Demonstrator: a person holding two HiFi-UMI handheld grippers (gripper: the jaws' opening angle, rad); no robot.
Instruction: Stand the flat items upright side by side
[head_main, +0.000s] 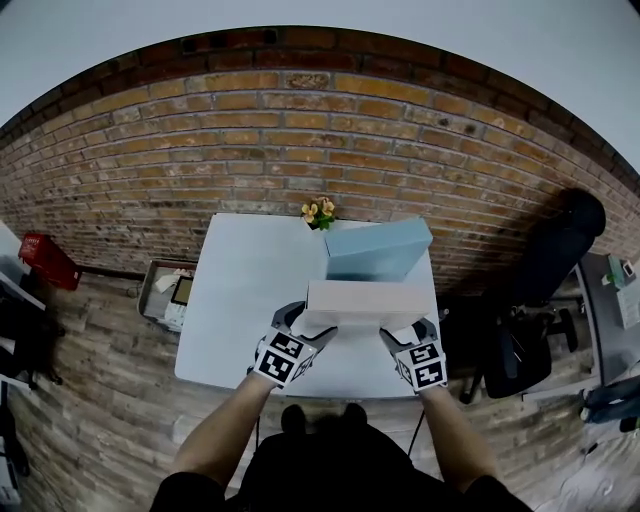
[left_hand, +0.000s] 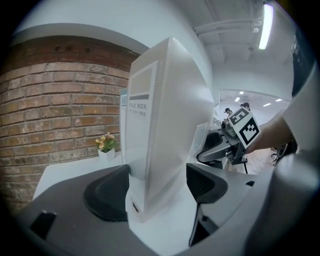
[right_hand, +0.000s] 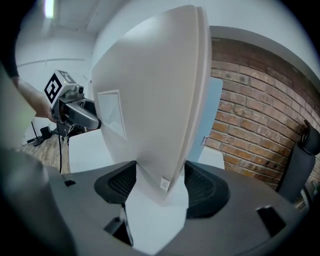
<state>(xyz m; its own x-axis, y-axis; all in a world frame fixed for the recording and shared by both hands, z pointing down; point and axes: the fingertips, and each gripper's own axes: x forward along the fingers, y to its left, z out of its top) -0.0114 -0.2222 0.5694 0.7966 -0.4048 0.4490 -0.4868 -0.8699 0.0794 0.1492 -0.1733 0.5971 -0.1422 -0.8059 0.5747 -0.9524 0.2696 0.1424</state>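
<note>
A white file box (head_main: 365, 303) is held upright on its long edge over the near half of the white table (head_main: 240, 300). My left gripper (head_main: 305, 327) is shut on its left end and my right gripper (head_main: 400, 335) on its right end. In the left gripper view the white file box (left_hand: 165, 125) fills the gap between the pads of the left gripper (left_hand: 157, 192). The right gripper (right_hand: 160, 187) pinches the white file box (right_hand: 155, 105) the same way. Just behind it a light blue file box (head_main: 378, 248) stands upright on the table.
A small pot of yellow flowers (head_main: 319, 212) sits at the table's far edge against the brick wall. A black office chair (head_main: 520, 345) stands to the right. On the floor to the left are a grey bin (head_main: 168, 290) and a red crate (head_main: 45, 258).
</note>
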